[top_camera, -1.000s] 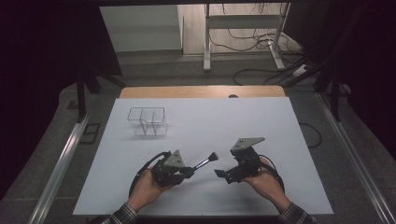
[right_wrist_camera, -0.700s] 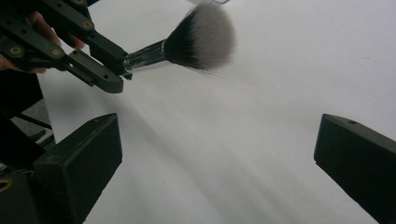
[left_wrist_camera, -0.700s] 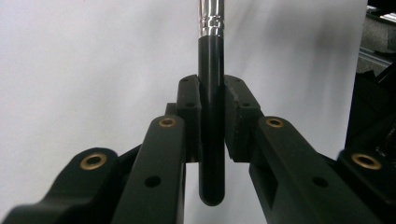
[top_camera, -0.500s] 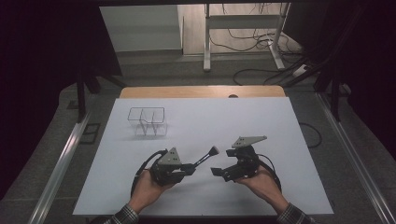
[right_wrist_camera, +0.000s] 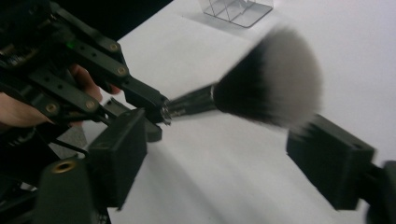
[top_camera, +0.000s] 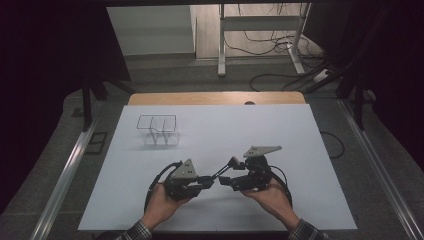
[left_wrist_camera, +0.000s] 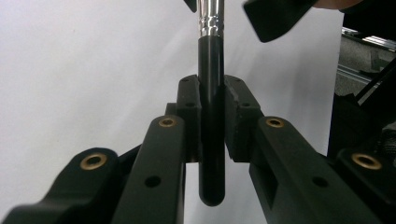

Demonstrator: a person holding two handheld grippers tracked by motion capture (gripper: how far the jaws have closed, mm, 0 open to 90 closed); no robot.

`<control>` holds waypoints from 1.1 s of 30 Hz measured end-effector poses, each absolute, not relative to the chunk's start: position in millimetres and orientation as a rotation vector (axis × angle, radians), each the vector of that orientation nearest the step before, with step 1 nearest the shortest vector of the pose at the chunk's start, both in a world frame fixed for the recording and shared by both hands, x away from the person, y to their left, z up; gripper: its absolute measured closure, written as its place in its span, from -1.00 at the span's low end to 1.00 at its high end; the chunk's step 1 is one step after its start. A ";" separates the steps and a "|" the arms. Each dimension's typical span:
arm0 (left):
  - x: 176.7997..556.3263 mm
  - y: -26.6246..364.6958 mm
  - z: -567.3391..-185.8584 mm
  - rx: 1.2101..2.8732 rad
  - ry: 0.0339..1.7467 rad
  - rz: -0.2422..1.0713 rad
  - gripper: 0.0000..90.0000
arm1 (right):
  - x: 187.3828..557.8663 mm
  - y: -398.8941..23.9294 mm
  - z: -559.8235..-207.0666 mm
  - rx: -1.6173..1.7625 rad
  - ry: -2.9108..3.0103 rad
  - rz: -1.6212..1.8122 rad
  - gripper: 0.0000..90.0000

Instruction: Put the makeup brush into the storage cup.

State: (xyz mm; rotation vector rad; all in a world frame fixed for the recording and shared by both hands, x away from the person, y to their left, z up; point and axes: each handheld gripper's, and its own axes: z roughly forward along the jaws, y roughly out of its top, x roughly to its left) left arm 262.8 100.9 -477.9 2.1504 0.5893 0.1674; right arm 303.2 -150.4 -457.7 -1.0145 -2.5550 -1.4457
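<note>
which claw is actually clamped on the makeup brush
The left claw: its jaws are shut on the makeup brush's black handle. The right claw has been closing around the bristles, its pads not yet pressing on them.

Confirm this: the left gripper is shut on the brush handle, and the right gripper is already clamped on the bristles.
Not quite. The left gripper is shut on the brush handle, but the right gripper isn't clamped: its jaws have just been closing and stand apart from the bristles between them, as the right gripper view shows.
</note>
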 end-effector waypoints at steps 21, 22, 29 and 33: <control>263.6 88.9 -486.1 2.236 0.567 0.153 0.72 | 309.4 -157.3 -461.4 -1.101 -2.128 -1.498 0.70; 264.0 88.9 -485.9 2.243 0.558 0.155 0.65 | 308.1 -155.2 -460.0 -1.092 -2.166 -1.493 0.70; 268.1 91.5 -485.5 2.202 0.616 0.136 -0.22 | 302.2 -148.6 -453.6 -1.077 -2.451 -1.419 0.70; 270.9 91.9 -486.6 2.191 0.647 0.114 -0.50 | 298.5 -144.8 -451.2 -1.058 -2.573 -1.389 0.70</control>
